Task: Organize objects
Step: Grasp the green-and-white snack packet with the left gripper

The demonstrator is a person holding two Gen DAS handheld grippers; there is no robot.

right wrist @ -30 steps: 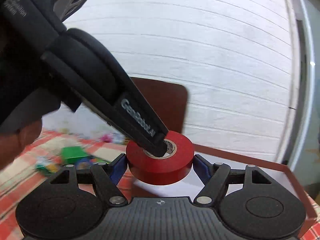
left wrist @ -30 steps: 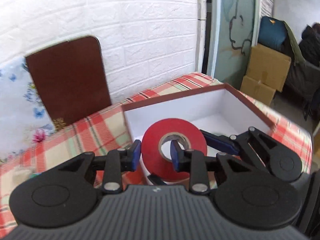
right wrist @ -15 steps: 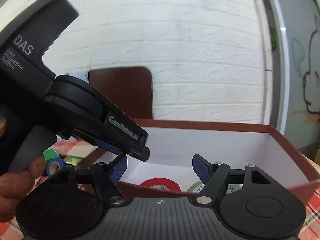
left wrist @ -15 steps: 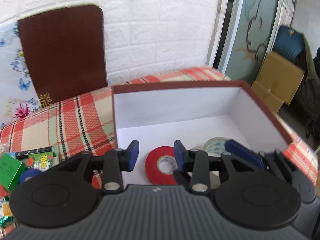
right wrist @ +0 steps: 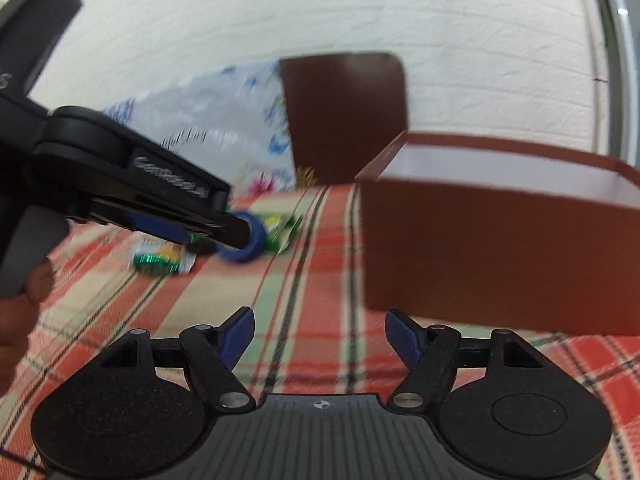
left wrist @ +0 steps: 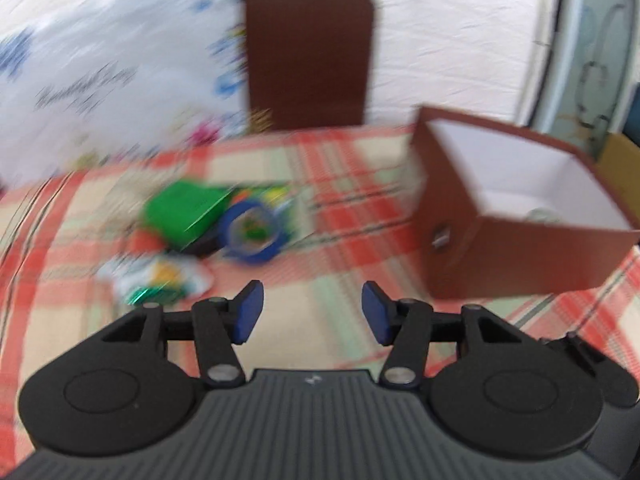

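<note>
Matt cardboard box (left wrist: 516, 256) on woven checked cloth (left wrist: 352, 208)

Each black gripper (left wrist: 312, 316) (right wrist: 319, 332) has blue pads (left wrist: 249, 316), silver screws, a ribbed grey housing and round side discs.

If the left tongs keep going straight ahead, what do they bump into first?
Probably the checked tablecloth. The left tongs are open and aimed between the blue tape roll and the brown box. Blur makes depth uncertain.

Home rm: plaid tablecloth (left wrist: 352, 200), brick wall (right wrist: 360, 8).
</note>
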